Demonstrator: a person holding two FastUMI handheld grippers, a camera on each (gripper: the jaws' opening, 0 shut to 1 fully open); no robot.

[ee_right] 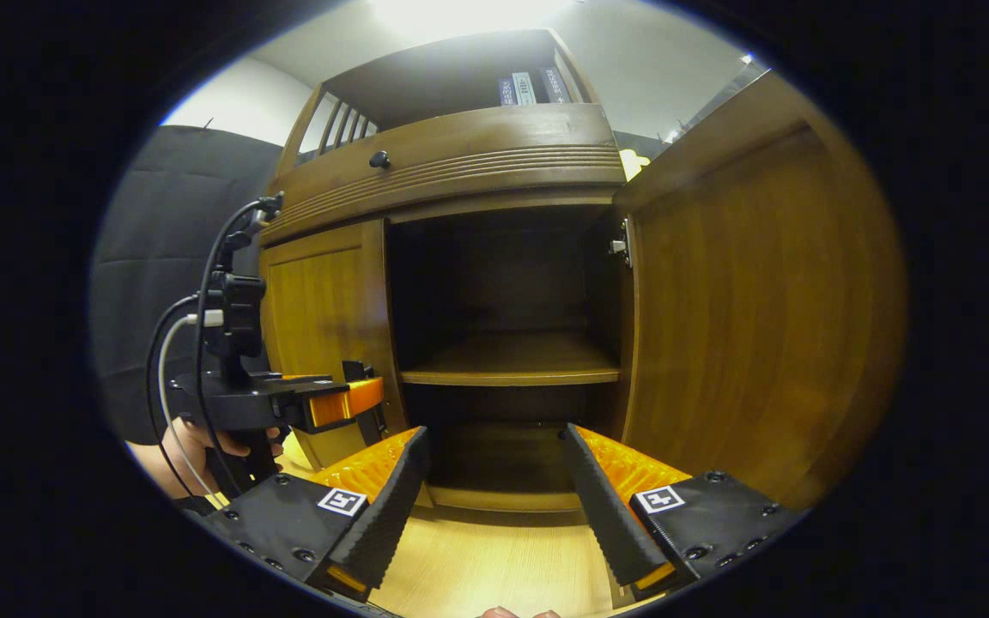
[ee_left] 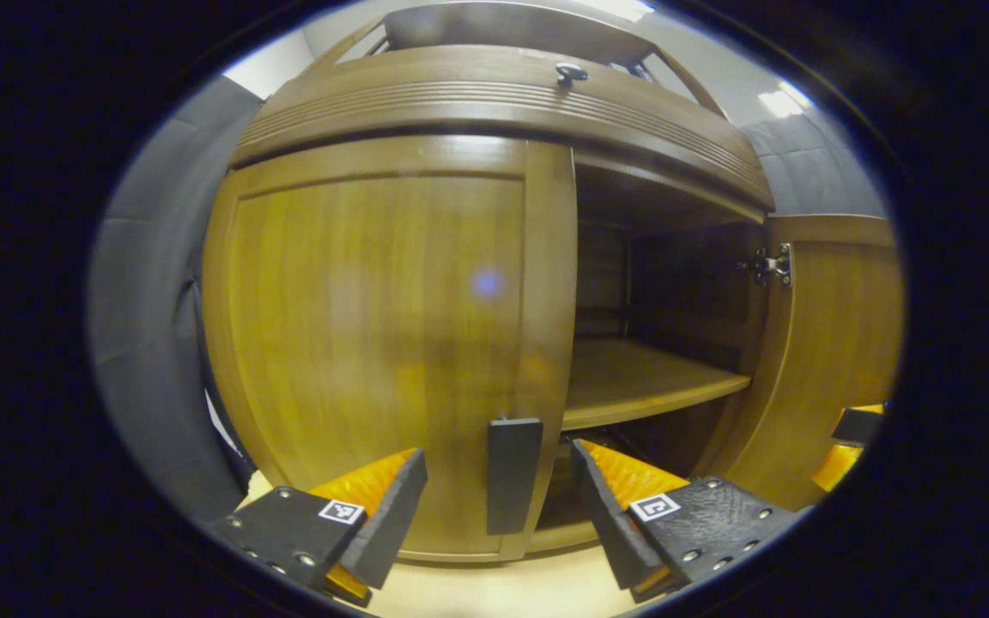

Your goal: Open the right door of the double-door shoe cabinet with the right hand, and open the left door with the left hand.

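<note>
Left gripper view: left gripper (ee_left: 494,481) was wide open around left door (ee_left: 374,343) handle (ee_left: 512,472), no contact. Right door (ee_right: 752,318) swung open, right gripper (ee_right: 494,481) wide, holding nothing.

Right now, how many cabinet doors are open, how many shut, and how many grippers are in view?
Open doors: 1, the right door
Shut doors: 1, the left door
Grippers: 2, the left gripper and the right gripper, both with jaws apart
Total: 4

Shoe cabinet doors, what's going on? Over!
Left gripper open around left door handle, not squeezing. Right gripper open, holding nothing. Right door swung open, left door shut. Nothing blocking.
</note>
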